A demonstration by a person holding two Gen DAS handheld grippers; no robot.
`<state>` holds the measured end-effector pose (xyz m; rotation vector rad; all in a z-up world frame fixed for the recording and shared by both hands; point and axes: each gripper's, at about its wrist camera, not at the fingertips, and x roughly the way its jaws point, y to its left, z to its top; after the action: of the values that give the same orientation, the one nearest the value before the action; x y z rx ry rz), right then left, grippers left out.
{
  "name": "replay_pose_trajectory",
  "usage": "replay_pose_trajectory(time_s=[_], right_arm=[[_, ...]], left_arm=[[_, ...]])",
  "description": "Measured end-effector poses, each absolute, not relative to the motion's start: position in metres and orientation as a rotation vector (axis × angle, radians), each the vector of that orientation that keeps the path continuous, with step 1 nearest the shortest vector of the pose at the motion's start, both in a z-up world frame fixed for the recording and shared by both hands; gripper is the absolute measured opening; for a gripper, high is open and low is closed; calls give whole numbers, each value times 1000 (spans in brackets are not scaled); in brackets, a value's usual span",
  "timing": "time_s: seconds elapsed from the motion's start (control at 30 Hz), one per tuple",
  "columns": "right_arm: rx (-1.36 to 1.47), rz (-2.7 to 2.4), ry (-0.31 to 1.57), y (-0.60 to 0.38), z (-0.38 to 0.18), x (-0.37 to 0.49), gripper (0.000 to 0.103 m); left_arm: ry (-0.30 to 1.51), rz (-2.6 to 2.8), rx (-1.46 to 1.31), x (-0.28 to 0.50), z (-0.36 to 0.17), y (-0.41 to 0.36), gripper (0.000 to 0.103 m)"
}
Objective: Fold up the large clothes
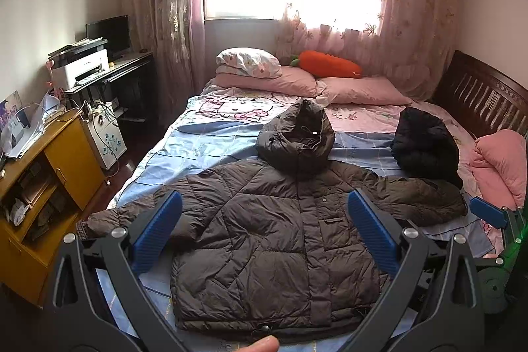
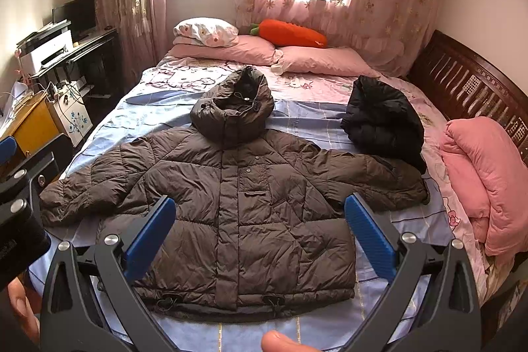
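Observation:
A brown hooded puffer jacket (image 1: 274, 240) (image 2: 237, 197) lies flat, front up, on the bed (image 1: 204, 147) (image 2: 316, 121), sleeves spread to both sides and hood toward the pillows. A black jacket (image 1: 425, 144) (image 2: 382, 121) sits bunched beyond the right sleeve. My left gripper (image 1: 264, 203) is open, held above the jacket's lower half with nothing between its blue pads. My right gripper (image 2: 260, 207) is open too, over the jacket's hem area, apart from the fabric. The right gripper's blue pad (image 1: 488, 211) shows at the right edge of the left wrist view.
Pink pillows (image 2: 257, 50), a floral pillow (image 1: 247, 60) and an orange carrot plush (image 2: 290, 33) lie at the bed's head. A folded pink quilt (image 2: 481, 180) rests at the right beside the dark wooden rail (image 2: 468, 84). A yellow cabinet (image 1: 43, 193) and a desk with a printer (image 1: 81, 68) stand left.

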<state>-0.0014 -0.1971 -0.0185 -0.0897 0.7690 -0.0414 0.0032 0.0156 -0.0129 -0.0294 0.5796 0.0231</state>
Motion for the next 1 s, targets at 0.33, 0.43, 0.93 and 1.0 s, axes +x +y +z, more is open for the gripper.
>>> replay_pose_trajectory(time_s=[0.33, 0.43, 0.93, 1.0], right_arm=[[-94, -46, 762, -200, -17, -2, 102], [-97, -51, 760, -199, -16, -4, 102], [-98, -52, 763, -198, -17, -8, 102], [-97, -50, 764, -198, -17, -8, 102]], left_arm=[[572, 16, -19, -3, -14, 12, 101], [572, 16, -20, -3, -14, 12, 101], [574, 17, -16, -4, -12, 11, 101], [572, 16, -15, -4, -12, 11, 101]])
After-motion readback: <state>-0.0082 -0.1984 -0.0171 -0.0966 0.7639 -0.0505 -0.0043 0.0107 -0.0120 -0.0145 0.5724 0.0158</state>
